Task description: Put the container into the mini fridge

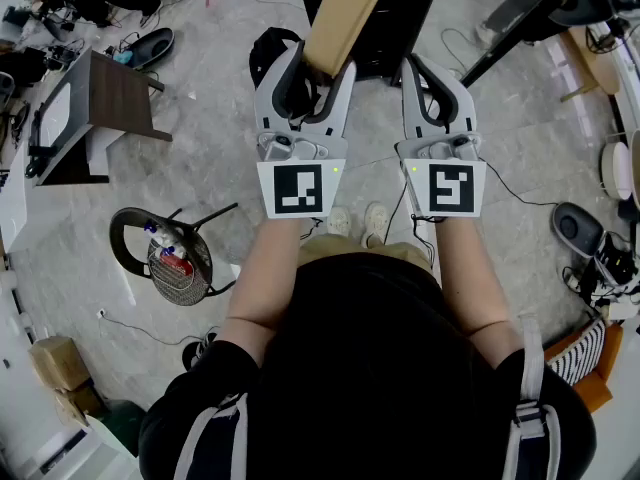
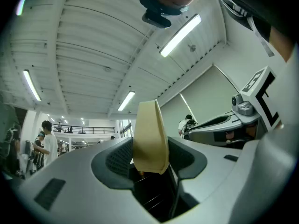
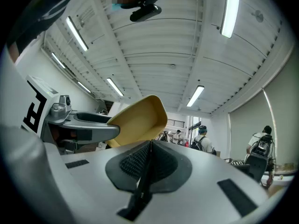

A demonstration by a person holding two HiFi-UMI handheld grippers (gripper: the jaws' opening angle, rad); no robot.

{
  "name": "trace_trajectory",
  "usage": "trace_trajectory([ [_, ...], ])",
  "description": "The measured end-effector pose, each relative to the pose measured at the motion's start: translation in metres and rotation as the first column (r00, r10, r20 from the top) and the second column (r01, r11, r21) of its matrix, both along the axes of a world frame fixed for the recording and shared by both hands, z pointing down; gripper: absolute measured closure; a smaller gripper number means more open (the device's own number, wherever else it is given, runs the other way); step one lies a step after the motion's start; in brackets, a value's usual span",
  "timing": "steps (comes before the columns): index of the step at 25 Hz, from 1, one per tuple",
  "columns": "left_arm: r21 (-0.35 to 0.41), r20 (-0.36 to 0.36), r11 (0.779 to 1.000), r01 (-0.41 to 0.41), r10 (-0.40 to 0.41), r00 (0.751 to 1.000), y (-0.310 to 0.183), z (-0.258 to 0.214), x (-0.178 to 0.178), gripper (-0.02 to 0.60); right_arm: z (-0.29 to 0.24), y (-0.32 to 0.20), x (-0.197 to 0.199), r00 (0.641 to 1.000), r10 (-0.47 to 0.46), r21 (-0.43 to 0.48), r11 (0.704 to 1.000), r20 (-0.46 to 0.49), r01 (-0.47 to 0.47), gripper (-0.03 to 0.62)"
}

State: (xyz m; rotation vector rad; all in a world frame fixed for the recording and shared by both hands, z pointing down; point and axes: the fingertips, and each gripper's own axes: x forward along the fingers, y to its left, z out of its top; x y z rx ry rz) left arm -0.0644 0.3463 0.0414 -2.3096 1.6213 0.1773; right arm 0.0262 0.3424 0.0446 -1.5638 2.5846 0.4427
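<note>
left gripper (image 1: pixel 312 65): jaws clamped on beige container (image 2: pixel 149 136), perhaps plastic | right gripper (image 3: pixel 149 146): jaws together, nothing between | both grippers side by side above grey floor (image 1: pixel 205 98)

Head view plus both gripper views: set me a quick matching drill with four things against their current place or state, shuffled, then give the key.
Things
1. left gripper
2. right gripper
3. tan container
4. dark-topped table

Place or state
A. jaws together, nothing between them
B. standing on the floor off to the person's left
C. jaws clamped on the edge of item 3
D. held up ahead of the person, tilted

Pairs: 1-C, 2-A, 3-D, 4-B
</note>
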Motion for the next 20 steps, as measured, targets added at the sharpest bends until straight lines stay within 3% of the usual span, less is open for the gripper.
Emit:
trace_trajectory([
  [7, 0.056, -0.015, 0.998, 0.006, -0.005, 1.0, 0.006, -0.015, -0.027, 0.35, -0.01, 0.005, -0.018, 1.0, -0.019, 0.036, 0.999, -0.004, 0.019, 0.557],
  [12, 0.059, -0.015, 0.998, 0.005, -0.004, 1.0, 0.011, -0.015, -0.043, 0.35, -0.013, 0.009, -0.038, 1.0, -0.029, 0.049, 0.998, 0.013, 0.028, 0.557],
  [20, 0.05, -0.011, 0.999, -0.01, 0.011, 1.0, 0.014, -0.009, -0.045, 0.35, -0.013, 0.013, -0.039, 1.0, -0.017, 0.057, 0.998, 0.011, 0.017, 0.557],
])
